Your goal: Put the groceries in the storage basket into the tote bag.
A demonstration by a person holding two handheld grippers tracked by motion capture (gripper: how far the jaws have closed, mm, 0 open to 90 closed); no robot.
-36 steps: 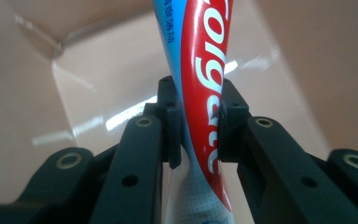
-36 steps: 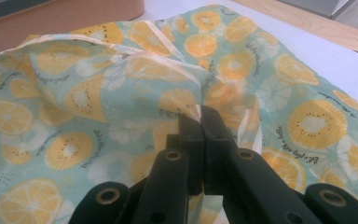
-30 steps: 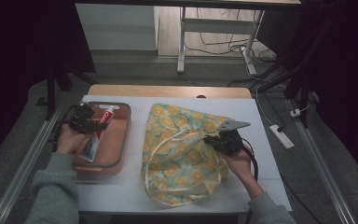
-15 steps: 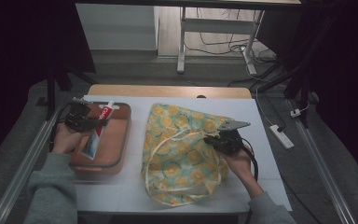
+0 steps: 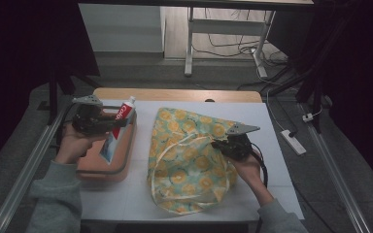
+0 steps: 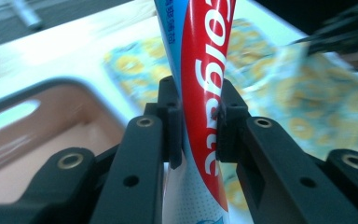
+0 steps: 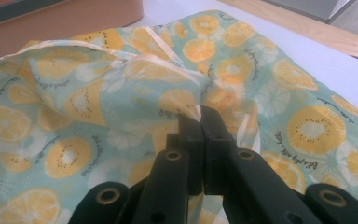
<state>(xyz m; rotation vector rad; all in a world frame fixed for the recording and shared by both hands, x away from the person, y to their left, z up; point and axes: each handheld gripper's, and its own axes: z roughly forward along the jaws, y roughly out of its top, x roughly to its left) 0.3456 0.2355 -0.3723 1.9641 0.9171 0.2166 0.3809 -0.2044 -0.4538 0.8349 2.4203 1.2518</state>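
Observation:
A red and white toothpaste tube (image 5: 120, 121) (image 6: 204, 93) is pinched between the jaws of my left gripper (image 5: 110, 124) (image 6: 199, 126), lifted above the salmon-coloured tray (image 5: 124, 158) at the table's left. A teal cloth bag with an orange-slice print (image 5: 187, 155) (image 7: 98, 112) lies in the middle of the white table. My right gripper (image 5: 219, 144) (image 7: 199, 119) is shut on a raised fold of the bag's edge at its right side.
The white tabletop (image 5: 281, 160) has a wooden strip along its far edge (image 5: 175, 93). The tray's inner floor (image 6: 42, 140) lies below the tube. A power strip (image 5: 293, 141) lies on the floor to the right of the table.
My left gripper has risen out of the tray with the toothpaste tube, which now stands clear above it and nearer the bag. The right gripper has kept still on the bag.

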